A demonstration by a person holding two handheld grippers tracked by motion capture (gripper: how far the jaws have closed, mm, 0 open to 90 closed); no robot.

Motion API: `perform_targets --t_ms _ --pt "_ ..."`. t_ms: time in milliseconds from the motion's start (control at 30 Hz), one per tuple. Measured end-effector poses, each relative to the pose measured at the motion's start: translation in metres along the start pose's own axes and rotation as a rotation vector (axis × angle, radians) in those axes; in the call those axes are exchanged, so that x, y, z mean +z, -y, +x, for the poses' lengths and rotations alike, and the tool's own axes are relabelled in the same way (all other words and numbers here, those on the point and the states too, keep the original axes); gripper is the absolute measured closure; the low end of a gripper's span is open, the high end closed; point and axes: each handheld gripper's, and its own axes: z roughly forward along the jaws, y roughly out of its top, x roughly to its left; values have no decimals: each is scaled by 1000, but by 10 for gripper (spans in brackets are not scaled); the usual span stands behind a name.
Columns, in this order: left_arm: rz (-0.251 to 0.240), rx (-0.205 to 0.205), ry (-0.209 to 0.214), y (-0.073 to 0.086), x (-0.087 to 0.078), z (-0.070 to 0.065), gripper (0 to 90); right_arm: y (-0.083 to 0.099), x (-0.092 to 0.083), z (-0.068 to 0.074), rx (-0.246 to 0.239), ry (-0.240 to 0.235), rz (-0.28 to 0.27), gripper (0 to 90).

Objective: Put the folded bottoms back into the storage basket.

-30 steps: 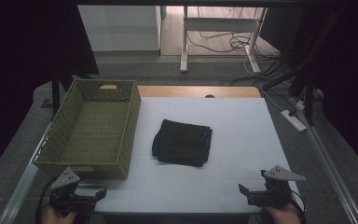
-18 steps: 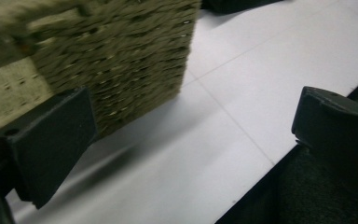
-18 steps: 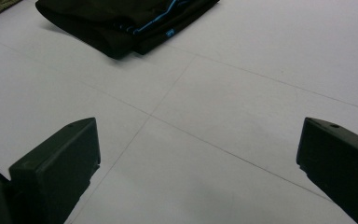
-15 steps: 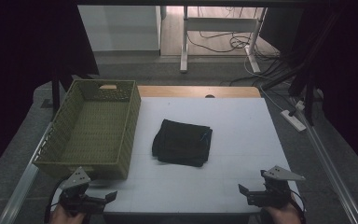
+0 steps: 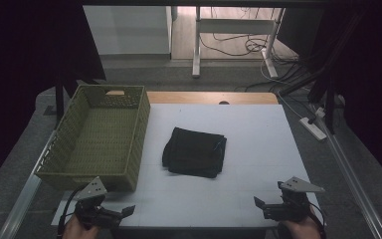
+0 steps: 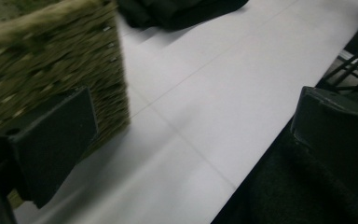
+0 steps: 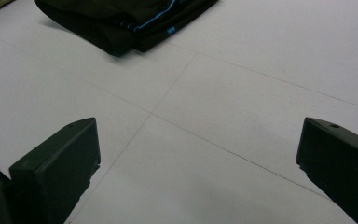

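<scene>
While my left gripper [image 5: 122, 213] sits low at the table's [image 5: 258, 129] seven o'clock corner, angled toward three o'clock, its jaws spread wide and empty beside the woven basket [image 5: 69, 130]. My right gripper [image 5: 260, 205] rests at five o'clock, aimed toward nine o'clock, likewise gaping. The folded black garment [image 5: 195, 152] lies mid-table, well apart from both.

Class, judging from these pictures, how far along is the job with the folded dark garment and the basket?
Nothing looks done: the folded dark garment lies mid-table, beside the woven basket, not in it. In hand: the left gripper and right gripper sit at the near edge, jaws wide open, holding nothing. Left, probably: reaching, gripping and moving the garment.
</scene>
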Motion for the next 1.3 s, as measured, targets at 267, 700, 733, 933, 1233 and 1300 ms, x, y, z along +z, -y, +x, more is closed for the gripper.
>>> perform_targets --t_ms 267,700,733,933,1233,1300 --pt "-4 28 38 -8 12 -8 3 0 0 0 0 -3 4 3" --pt "10 59 91 -18 28 -16 6 0 0 0 0 -6 5 3" --pt "12 62 100 -19 30 -17 6 0 0 0 0 -6 5 3" --pt "19 81 139 -25 40 -21 7 0 0 0 -1 -6 3 3" --pt "19 107 190 -43 60 -27 7 0 0 0 -5 -7 0 3" --pt "24 113 188 -47 65 -28 5 0 0 0 -6 -8 0 3"
